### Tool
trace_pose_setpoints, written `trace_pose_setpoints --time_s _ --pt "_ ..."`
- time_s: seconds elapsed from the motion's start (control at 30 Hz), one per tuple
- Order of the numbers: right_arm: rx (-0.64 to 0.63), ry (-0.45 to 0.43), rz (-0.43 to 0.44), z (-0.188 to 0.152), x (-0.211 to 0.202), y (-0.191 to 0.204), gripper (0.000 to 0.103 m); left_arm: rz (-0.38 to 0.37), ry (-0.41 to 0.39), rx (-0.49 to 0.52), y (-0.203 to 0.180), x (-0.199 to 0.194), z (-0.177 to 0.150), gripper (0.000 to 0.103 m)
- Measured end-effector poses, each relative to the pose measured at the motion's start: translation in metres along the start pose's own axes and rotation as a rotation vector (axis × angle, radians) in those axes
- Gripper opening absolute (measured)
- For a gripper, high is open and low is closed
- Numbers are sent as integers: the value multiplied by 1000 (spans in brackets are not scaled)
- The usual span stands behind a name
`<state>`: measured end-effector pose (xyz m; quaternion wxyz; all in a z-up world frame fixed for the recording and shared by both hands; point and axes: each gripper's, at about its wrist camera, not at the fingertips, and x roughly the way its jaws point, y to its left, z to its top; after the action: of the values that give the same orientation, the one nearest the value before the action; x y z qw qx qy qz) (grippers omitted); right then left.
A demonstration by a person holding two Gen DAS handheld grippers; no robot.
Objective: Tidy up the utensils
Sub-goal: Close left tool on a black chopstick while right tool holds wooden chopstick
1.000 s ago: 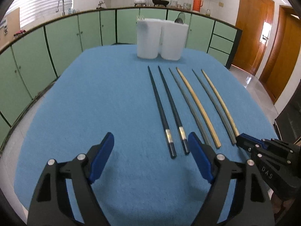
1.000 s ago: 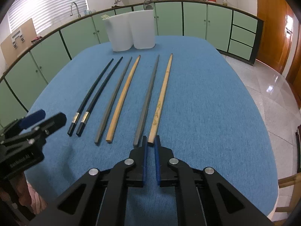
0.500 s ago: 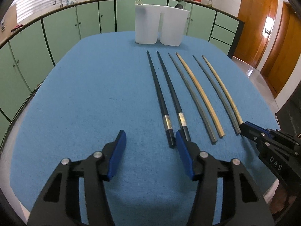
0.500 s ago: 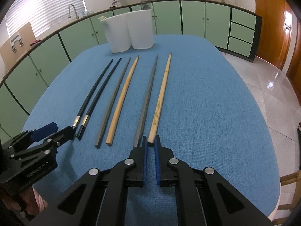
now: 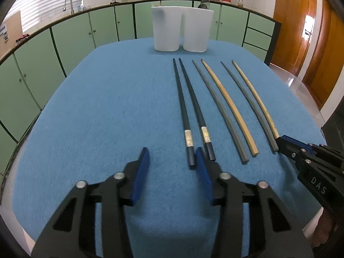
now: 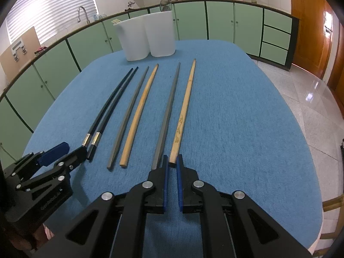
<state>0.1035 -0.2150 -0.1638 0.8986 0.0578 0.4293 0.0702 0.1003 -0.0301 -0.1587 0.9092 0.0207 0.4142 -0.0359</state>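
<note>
1. Six chopsticks lie in a row on the blue-covered bench (image 5: 96, 111), thin tips toward the far edge and butt ends toward the near edge. From left to right there are two black chopsticks (image 5: 185, 116), then a grey chopstick (image 5: 217, 107) beside a pale wooden chopstick (image 5: 231, 105), then another grey and wooden pair. The layout looks like a sorting set, with kinds mixed so they must be matched.

2. Two white holders (image 5: 180, 29) stand touching each other at the far edge, just past the tips. They are probably where the sorted sticks should go.

3. The left hand-held gripper (image 5: 172, 161) hovers at the near edge by the butt ends of the black pair. Its jaws are closing, half apart, with only blue cloth between them; the right pad sits just beside the leftmost black stick's butt, which seems to lie outside the gap. Nothing is held.

4. The right hand-held gripper (image 6: 171, 167) is nearly fully closed, with its tips at the butt of the patterned wooden chopstick (image 6: 185, 111) near the right side. I cannot tell whether the pads pinch that end or merely meet it.
</note>
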Motion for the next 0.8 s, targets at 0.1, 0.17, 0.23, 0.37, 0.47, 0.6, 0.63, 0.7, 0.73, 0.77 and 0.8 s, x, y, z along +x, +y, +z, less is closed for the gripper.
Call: trace_pose_setpoints --time_s 0.1,0.17,0.23,0.37,0.47,0.6,0.63,0.7,0.73,0.77,0.8 --pt "0 -1 0 1 0 -1 7 -4 -2 7 -1 0 1 7" --pt "0 -4 1 1 -1 -1 7 -13 1 5 1 0 2 6" --pt "-3 -10 -1 2 -2 -1 7 -19 2 4 2 0 3 6" --pt "-18 -43 -11 7 -11 -1 7 -28 -3 -2 4 -4 6 6" --pt "-28 -71 -12 12 -21 0 7 -23 -29 8 4 -11 10 6" --pt "-41 -108 -18 20 -34 1 7 -11 -79 29 3 -24 18 6" --pt "-44 -119 -20 22 -38 0 7 -6 -96 37 2 -29 20 6" --pt "-57 -148 -37 29 -47 0 7 1 -124 47 1 -38 24 6" --pt "-64 -165 -46 32 -52 0 7 4 -136 50 1 -42 26 6" --pt "-67 -174 -48 35 -55 0 7 10 -157 55 1 -48 29 6" --pt "-70 -187 -52 39 -59 0 7 18 -175 60 0 -52 32 6"
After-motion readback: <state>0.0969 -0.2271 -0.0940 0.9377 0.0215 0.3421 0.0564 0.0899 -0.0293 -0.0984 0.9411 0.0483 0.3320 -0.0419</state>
